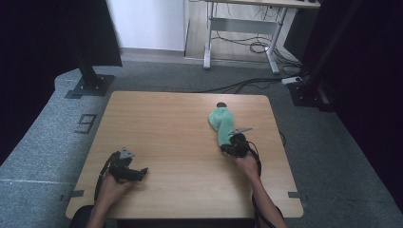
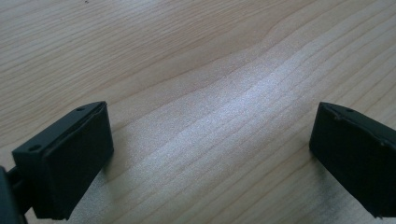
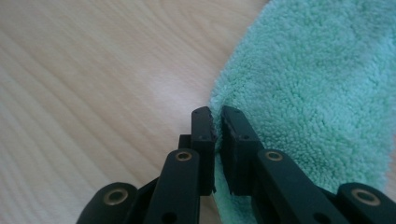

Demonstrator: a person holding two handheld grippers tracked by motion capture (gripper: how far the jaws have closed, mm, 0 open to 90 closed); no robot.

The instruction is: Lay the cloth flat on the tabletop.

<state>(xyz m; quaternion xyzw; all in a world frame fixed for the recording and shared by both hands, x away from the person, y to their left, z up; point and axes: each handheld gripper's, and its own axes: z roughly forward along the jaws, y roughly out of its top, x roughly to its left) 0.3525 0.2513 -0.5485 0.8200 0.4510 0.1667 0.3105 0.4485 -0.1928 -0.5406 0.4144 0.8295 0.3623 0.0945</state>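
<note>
A green terry cloth (image 1: 221, 123) lies bunched on the right part of the wooden table (image 1: 171, 123). My right gripper (image 1: 230, 144) sits at the cloth's near end. In the right gripper view its jaws are pressed together on the edge of the green cloth (image 3: 317, 88), with the right gripper (image 3: 217, 114) low over the wood. My left gripper (image 1: 140, 174) rests near the table's front left, held by a hand. In the left gripper view the left gripper (image 2: 210, 140) stands wide open over bare wood, nothing between its pads (image 2: 74, 158).
A dark round hole (image 1: 221, 104) sits in the tabletop just beyond the cloth. Black stand bases (image 1: 90, 85) flank the table on the grey carpet. A desk frame with cables (image 1: 247, 45) stands farther back.
</note>
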